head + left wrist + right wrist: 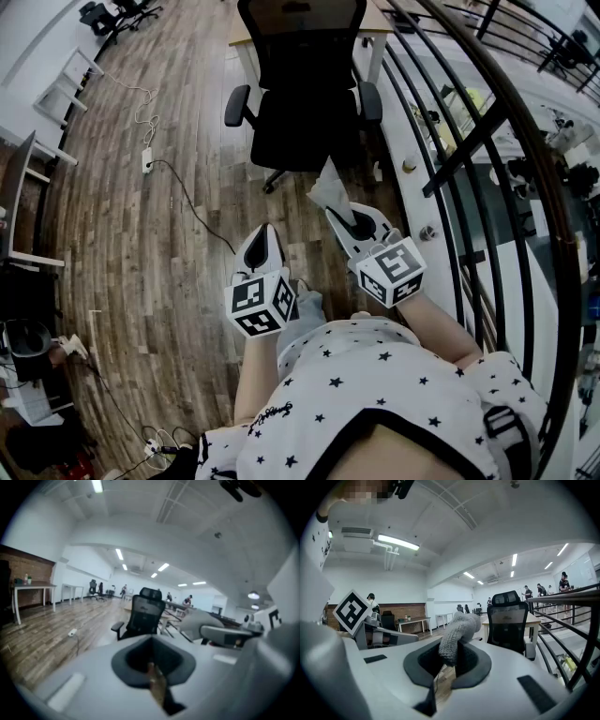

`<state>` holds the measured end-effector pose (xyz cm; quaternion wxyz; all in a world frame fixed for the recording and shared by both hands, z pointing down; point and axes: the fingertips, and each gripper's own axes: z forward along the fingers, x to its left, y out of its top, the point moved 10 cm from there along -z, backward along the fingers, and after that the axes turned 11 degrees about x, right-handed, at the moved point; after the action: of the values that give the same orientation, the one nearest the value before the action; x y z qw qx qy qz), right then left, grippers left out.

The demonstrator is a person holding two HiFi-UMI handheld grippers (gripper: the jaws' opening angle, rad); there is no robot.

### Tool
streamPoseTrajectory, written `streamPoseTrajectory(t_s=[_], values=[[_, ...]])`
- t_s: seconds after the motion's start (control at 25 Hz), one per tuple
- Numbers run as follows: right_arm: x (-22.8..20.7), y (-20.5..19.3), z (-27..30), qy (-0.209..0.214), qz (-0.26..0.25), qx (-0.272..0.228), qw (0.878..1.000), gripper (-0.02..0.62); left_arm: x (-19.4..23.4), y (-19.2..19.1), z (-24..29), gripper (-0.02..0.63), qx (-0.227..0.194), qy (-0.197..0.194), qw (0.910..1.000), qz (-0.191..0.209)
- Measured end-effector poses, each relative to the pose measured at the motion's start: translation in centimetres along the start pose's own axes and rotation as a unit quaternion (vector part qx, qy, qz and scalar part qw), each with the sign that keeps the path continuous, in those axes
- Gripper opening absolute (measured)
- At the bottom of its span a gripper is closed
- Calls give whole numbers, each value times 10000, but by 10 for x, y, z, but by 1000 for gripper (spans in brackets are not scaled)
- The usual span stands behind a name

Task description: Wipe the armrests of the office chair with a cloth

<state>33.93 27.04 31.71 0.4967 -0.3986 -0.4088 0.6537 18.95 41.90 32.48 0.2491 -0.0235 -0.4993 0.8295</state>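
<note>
Wiping looked unstarted: the right tool (pixel 337 211) clamped the cloth (pixel 327 191), the left tool (pixel 264 234) sat closed and empty, and the office chair (pixel 302 94) with its armrests (pixel 237 105) stood well apart at twelve o'clock.

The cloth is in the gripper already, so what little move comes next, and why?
Probably carry the right gripper forward toward the office chair, aiming at the nearer armrest. Its jaws are shut on the cloth, but the cloth is well short of the chair and touches neither armrest, so wiping cannot start yet.
</note>
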Motion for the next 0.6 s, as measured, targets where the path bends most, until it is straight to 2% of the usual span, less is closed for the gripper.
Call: streamPoseTrajectory(t_s=[0.36,0.6], values=[[-4,7,15,69,-38,27,10000,29,9,13,10,2,-47,27,10000,-13],[-6,15,42,307,-6,-101,9995,31,27,25,29,3,-59,-12,10000,-34]])
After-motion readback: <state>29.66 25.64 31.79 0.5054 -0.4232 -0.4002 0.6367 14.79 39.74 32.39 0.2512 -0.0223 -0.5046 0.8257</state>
